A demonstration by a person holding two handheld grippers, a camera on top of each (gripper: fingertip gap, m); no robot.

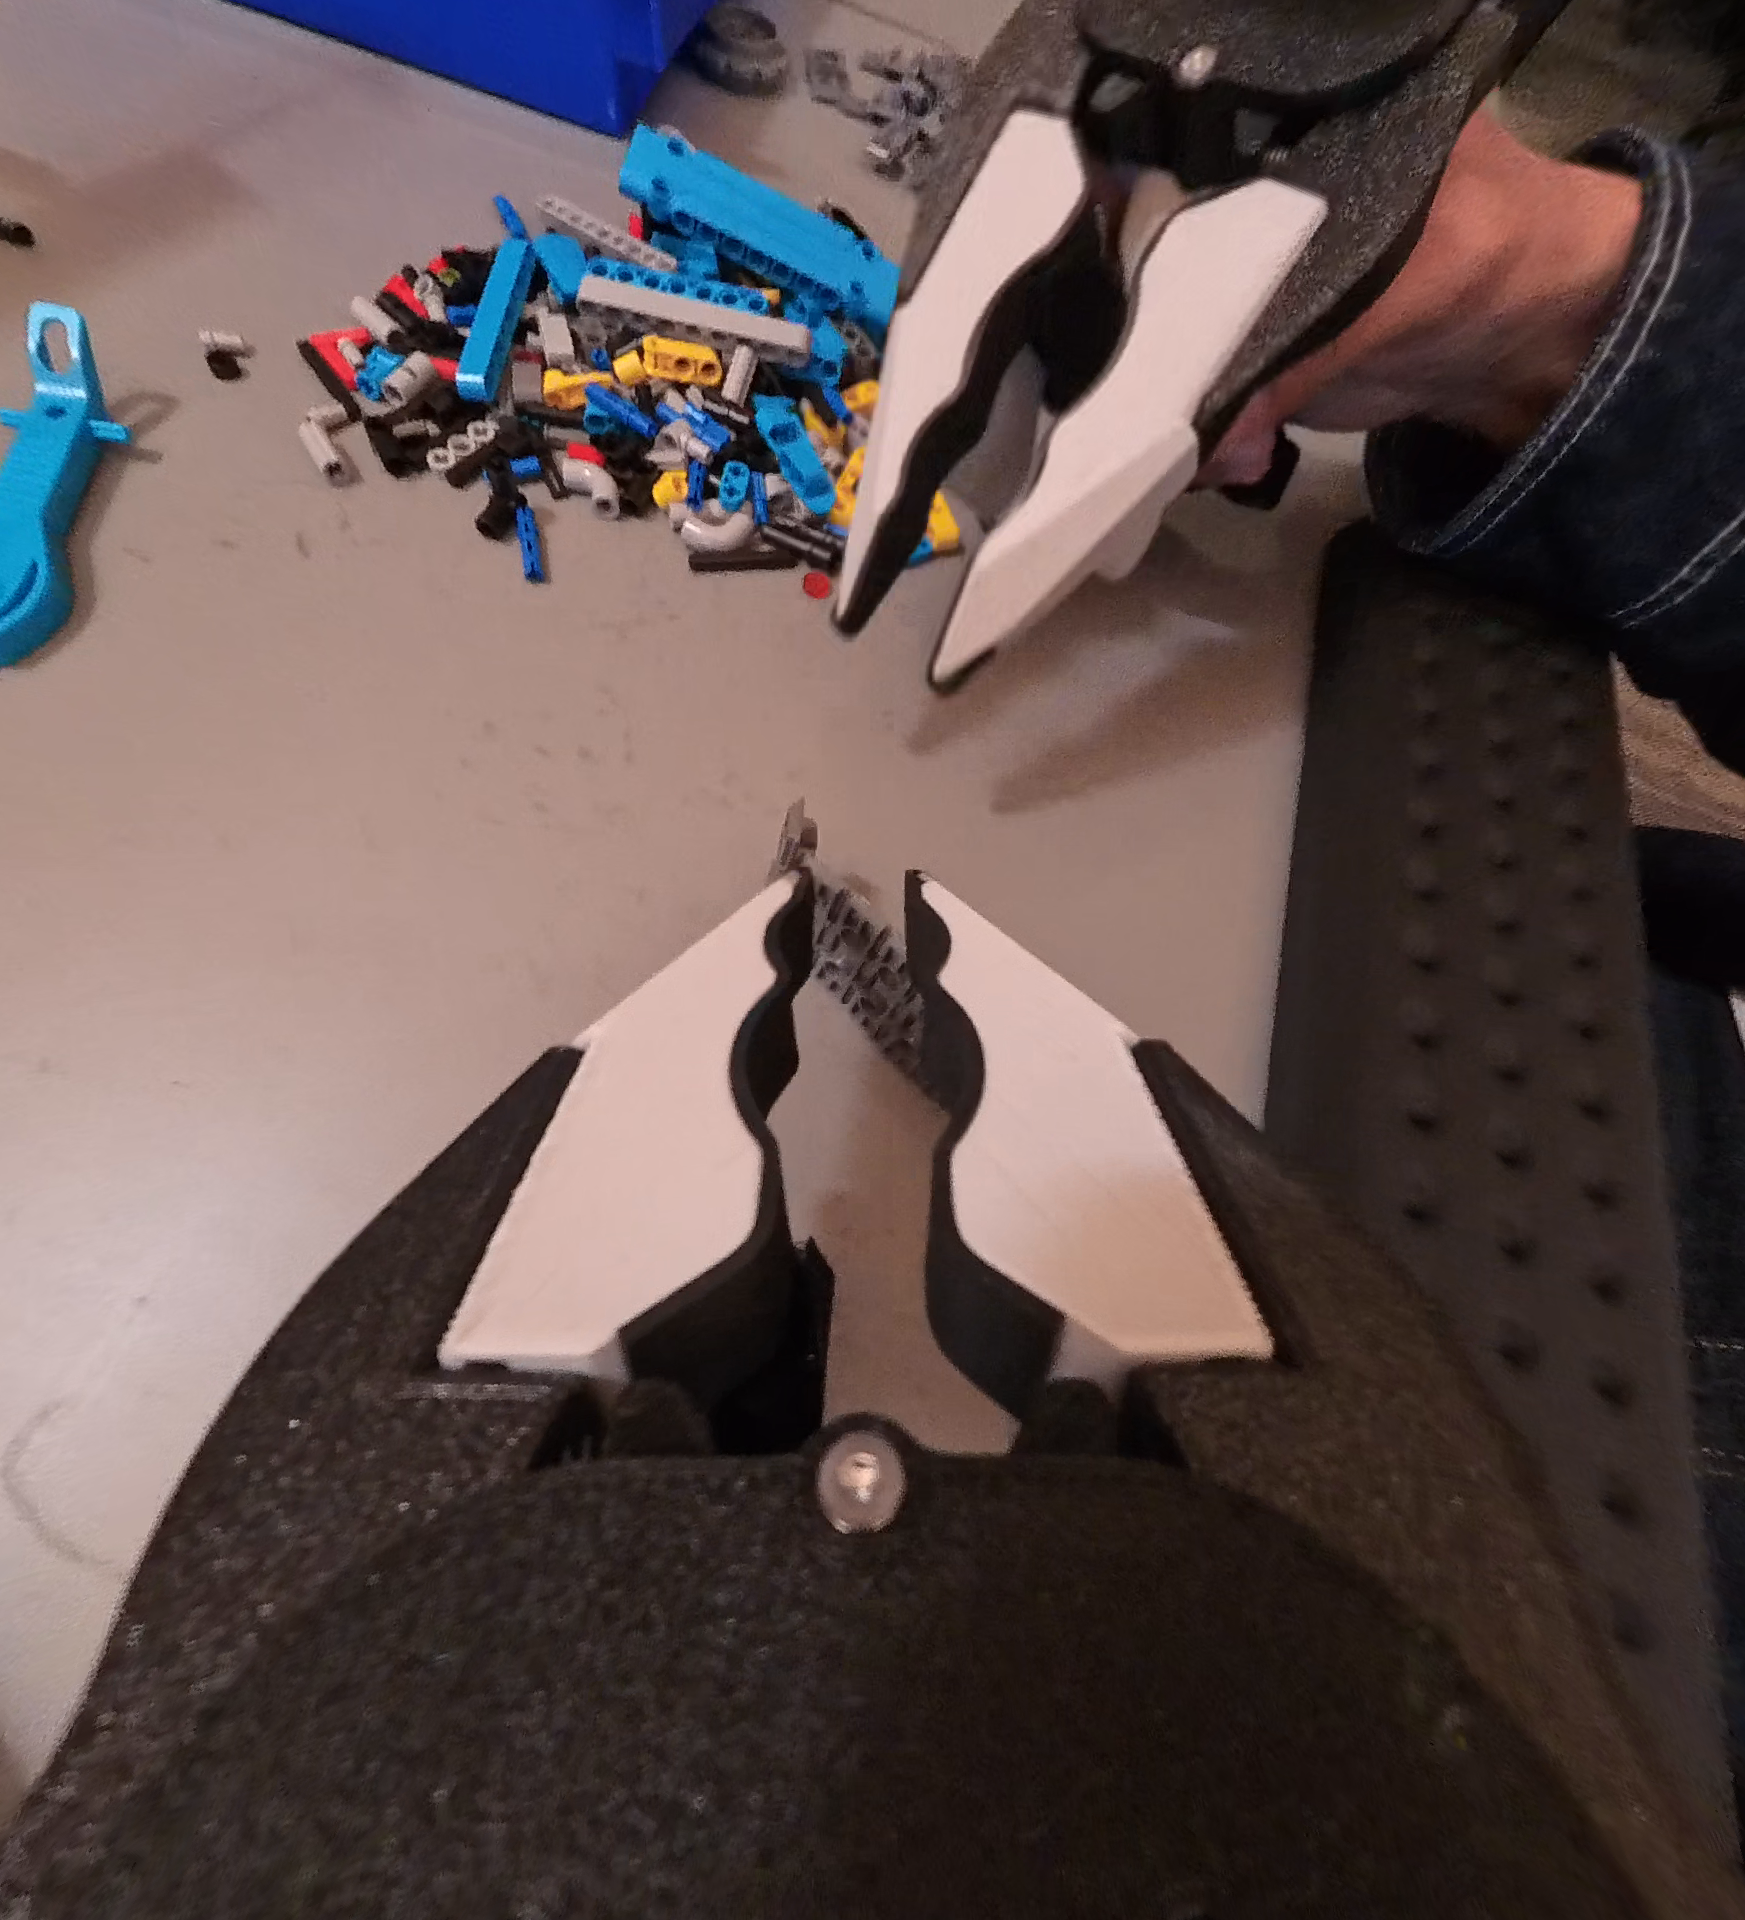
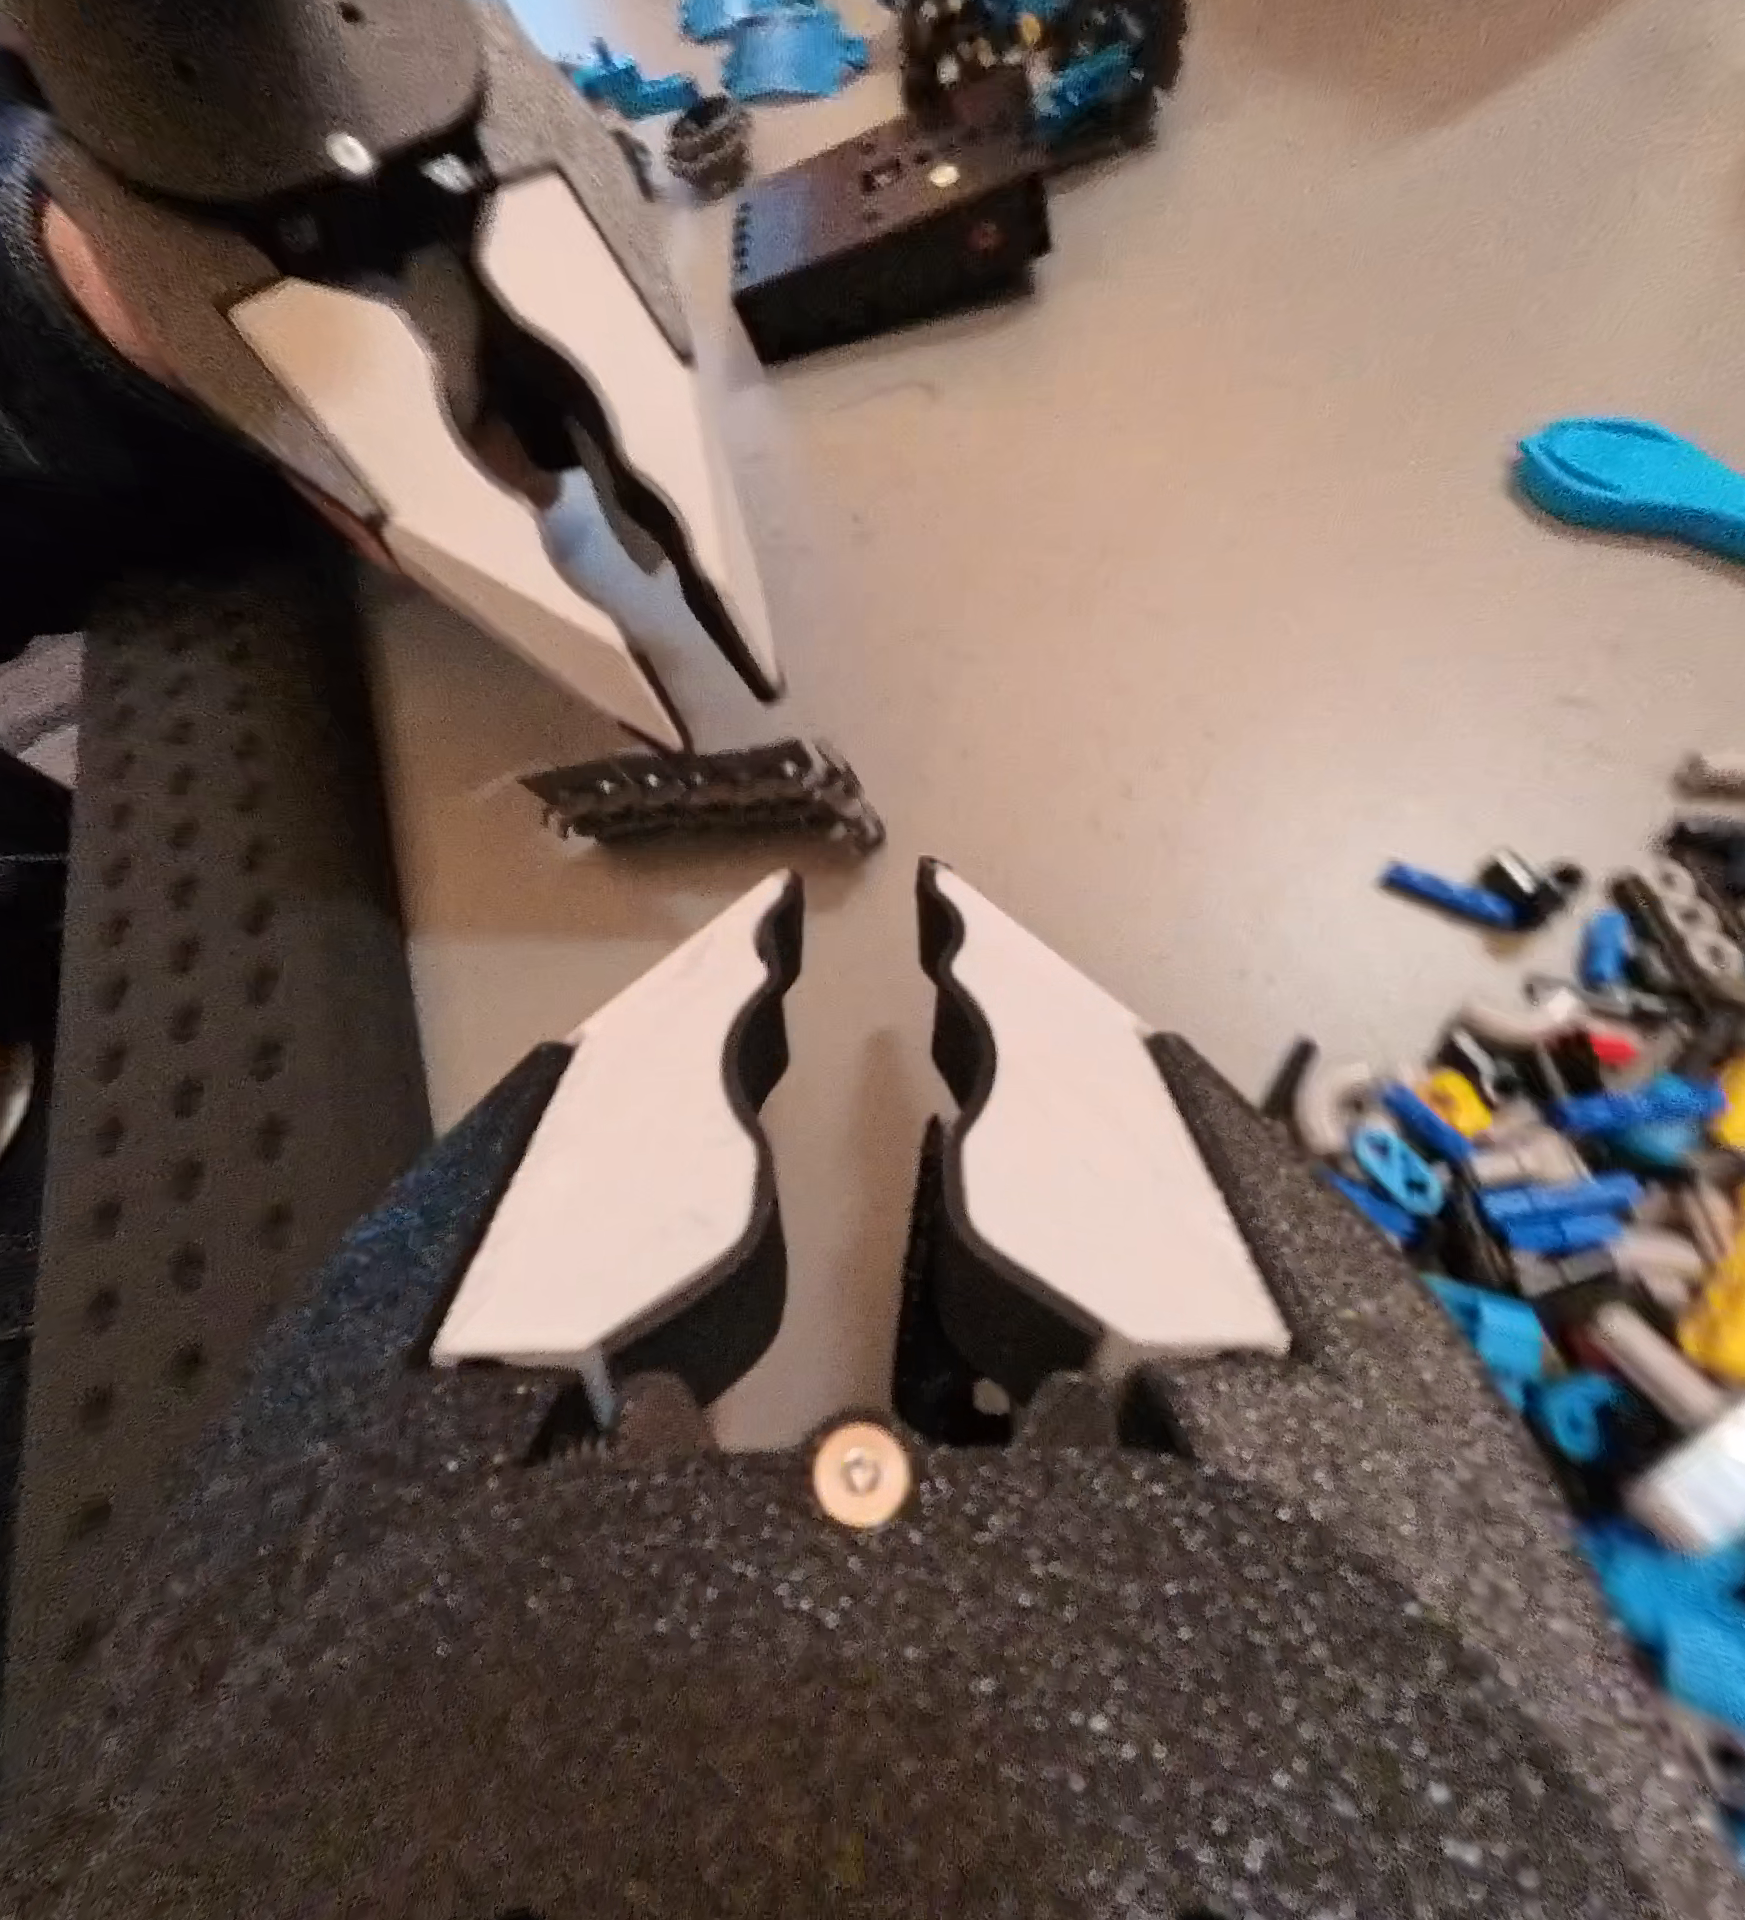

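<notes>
A dark grey holed beam assembly point(image 2: 702, 800) lies on the beige table point(image 2: 1159, 623). My left gripper point(image 1: 857, 878) stands just over it, jaws a little apart, and the beam point(image 1: 868, 977) shows through the gap. In the right wrist view the left gripper point(image 2: 724, 717) has one fingertip point(image 2: 681, 740) touching the beam's upper edge, while the other tip is clear of it. My right gripper point(image 2: 860, 873) is open and empty, its tips just short of the beam's right end. It also shows in the left wrist view point(image 1: 899, 655), held by a hand point(image 1: 1470, 291) in a denim sleeve.
A pile of small blue, black, yellow and grey building pieces point(image 1: 639, 395) lies beyond the grippers and also shows in the right wrist view point(image 2: 1626, 1195). A light blue tool point(image 1: 6, 509) lies left. A black perforated strip point(image 1: 1470, 935) runs along the table edge. A black box point(image 2: 889, 249) and a blue bin point(image 1: 494, 42) stand farther back.
</notes>
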